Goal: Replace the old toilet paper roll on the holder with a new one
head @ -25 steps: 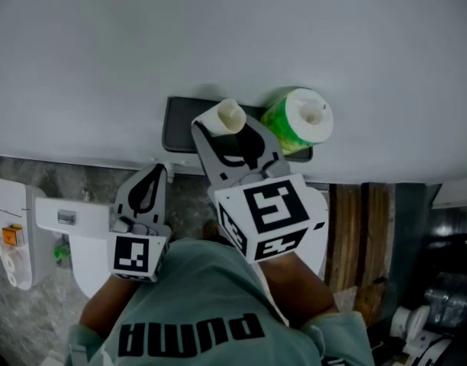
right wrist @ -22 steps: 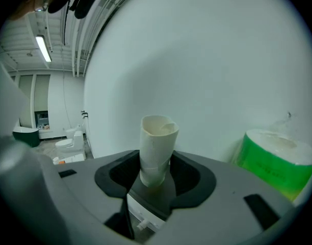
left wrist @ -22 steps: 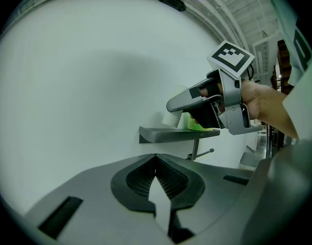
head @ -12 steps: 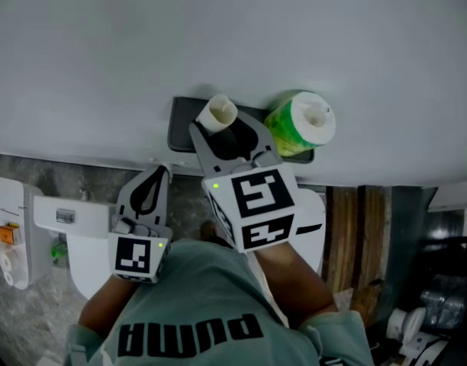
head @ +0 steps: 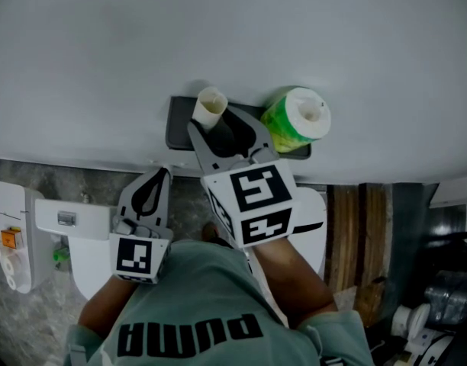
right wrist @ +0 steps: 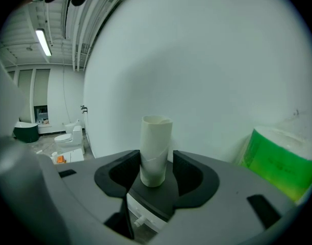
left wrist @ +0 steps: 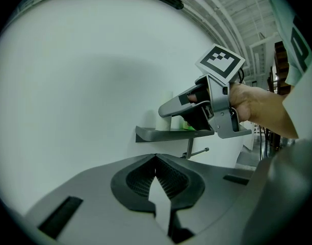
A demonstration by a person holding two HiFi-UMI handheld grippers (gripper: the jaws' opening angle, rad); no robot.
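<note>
The right claw [head: 218, 132] grips the bare cardboard tube [head: 210, 107], upright, over the left end of the dark grey wall shelf [head: 178, 128]. The green-wrapped new paper roll [head: 298, 119] stands at the shelf's right end, nearest that claw. The left claw [head: 151, 185], below the shelf, is clenched and empty.

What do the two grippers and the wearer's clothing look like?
The left gripper and right gripper are grey plastic, their jaws lined in ribbed black. Each carries a white cube with black square markers. The person wears a grey-green top with black lettering.

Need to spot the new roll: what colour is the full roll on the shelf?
The roll is bright green, clearest in the head view.
</note>
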